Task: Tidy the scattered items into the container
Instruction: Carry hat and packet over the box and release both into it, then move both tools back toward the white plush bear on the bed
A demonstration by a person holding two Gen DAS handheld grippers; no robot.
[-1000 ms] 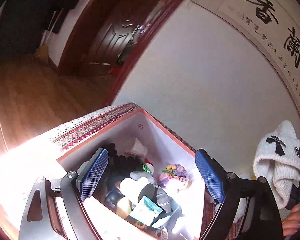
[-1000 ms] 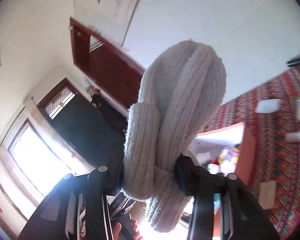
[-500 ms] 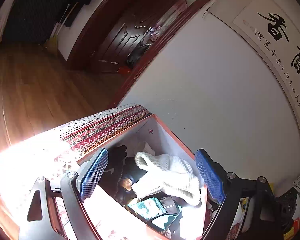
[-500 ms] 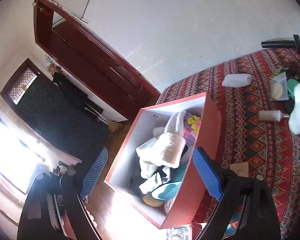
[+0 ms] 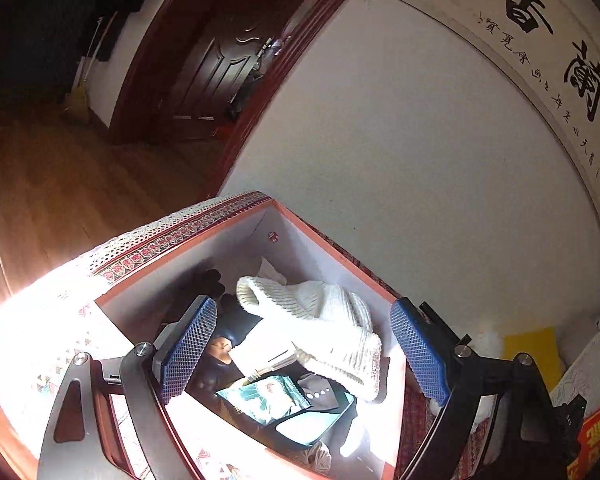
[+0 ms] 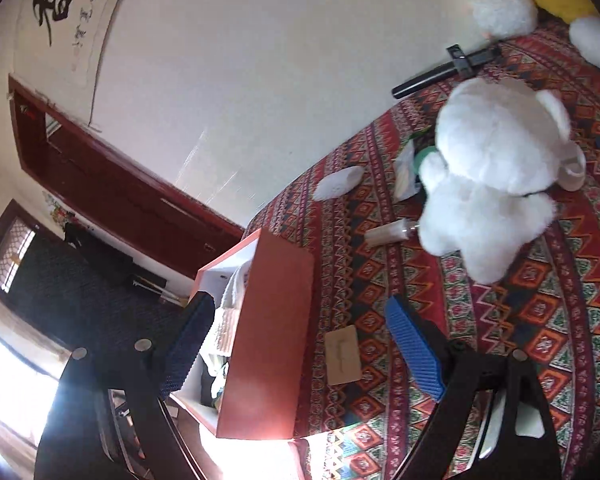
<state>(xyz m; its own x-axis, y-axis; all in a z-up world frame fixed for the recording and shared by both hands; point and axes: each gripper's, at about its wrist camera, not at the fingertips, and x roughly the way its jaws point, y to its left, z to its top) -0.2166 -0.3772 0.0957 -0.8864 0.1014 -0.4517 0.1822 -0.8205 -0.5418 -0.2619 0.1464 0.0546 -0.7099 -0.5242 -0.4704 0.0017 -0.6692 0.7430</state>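
Patterned cloth (image 6: pixel 540 320): right view alone shows plush bear (image 6: pixel 496 184).

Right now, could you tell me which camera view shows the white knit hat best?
The left wrist view: the white knit hat lies in full sight atop the box's contents. The right wrist view shows only a sliver behind the box wall.

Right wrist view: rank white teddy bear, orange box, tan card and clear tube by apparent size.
1. White teddy bear and orange box: alike; the box sits nearer, so unranked.
2. Tan card.
3. Clear tube, smallest, though farther away.
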